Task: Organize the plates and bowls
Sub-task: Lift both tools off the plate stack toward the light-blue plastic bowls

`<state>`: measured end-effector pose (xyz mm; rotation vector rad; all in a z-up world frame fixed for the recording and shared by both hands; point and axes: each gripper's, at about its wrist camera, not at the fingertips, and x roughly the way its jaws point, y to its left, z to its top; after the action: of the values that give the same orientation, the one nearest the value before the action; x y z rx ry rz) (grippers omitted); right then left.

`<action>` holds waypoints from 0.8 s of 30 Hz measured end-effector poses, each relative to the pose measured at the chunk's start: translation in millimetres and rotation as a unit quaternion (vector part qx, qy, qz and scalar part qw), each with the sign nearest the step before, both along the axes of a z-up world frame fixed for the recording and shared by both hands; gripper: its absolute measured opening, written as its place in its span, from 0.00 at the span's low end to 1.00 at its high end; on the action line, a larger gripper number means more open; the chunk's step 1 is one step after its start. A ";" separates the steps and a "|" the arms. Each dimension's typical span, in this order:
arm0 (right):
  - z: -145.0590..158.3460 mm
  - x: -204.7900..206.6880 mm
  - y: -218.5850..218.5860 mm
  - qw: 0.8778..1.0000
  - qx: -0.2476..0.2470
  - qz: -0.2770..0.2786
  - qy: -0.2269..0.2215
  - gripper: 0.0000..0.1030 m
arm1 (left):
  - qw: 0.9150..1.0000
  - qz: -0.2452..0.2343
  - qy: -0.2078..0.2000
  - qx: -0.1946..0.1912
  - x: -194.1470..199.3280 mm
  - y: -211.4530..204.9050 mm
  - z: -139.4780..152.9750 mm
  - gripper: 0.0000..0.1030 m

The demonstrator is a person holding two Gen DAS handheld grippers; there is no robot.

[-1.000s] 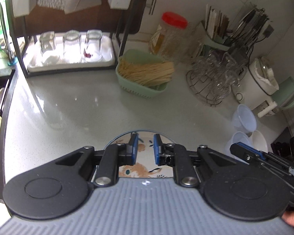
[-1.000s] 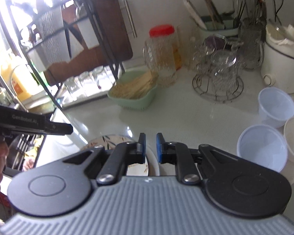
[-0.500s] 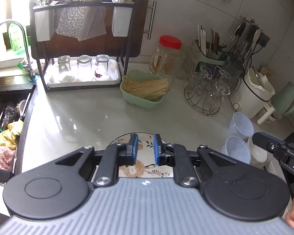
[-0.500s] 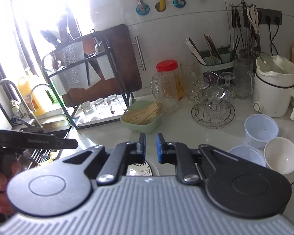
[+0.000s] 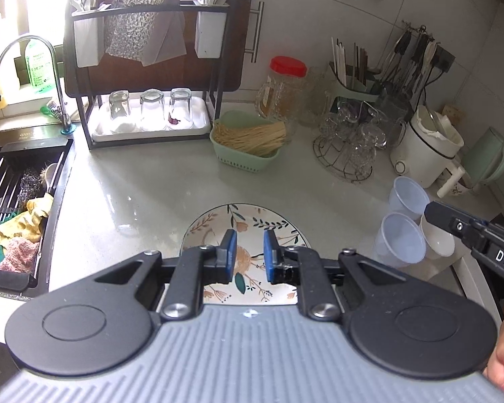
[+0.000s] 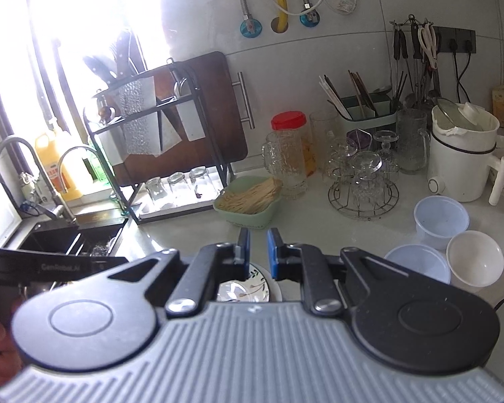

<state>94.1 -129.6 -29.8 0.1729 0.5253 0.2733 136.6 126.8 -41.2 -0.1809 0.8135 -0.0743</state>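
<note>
On the counter at six o'clock, beneath our nearly shut, empty left gripper (image 5: 248, 252) and right gripper (image 6: 258, 249), the floral plate (image 5: 252, 221) risks knocking the plastic bowls (image 5: 401, 241) at three o'clock.

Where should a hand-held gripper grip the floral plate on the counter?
By the rim, probably its near edge. The floral plate lies flat on the counter, so only the thin raised lip gives the fingers purchase: one finger over it, one under. The left hand-held gripper hangs right above that edge; the bowls crowd the right side.
</note>
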 end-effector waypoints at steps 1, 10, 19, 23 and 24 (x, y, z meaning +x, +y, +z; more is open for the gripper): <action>-0.3 0.4 1.4 1.000 -0.001 0.001 -0.001 0.14 | 1.000 -0.004 0.002 0.001 2.0 0.5 -1.6 0.22; -3.4 6.4 0.8 0.999 -0.013 -0.033 -0.003 0.14 | 0.998 -0.053 0.014 -0.002 37.6 -8.1 -12.7 0.41; 1.6 27.1 9.4 0.997 -0.024 -0.071 -0.002 0.14 | 0.996 -0.083 0.017 -0.023 69.1 1.5 -18.9 0.42; -3.3 32.2 6.8 0.995 -0.032 -0.093 0.005 0.14 | 0.995 -0.096 0.015 -0.030 81.9 5.2 -21.3 0.42; -5.6 31.9 5.1 0.994 -0.034 -0.101 0.010 0.14 | 0.995 -0.097 0.017 -0.033 85.6 3.9 -22.4 0.42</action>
<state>126.0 -124.5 -35.4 0.1615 0.5310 0.0557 222.2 130.7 -63.6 -0.1648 0.8621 -0.2824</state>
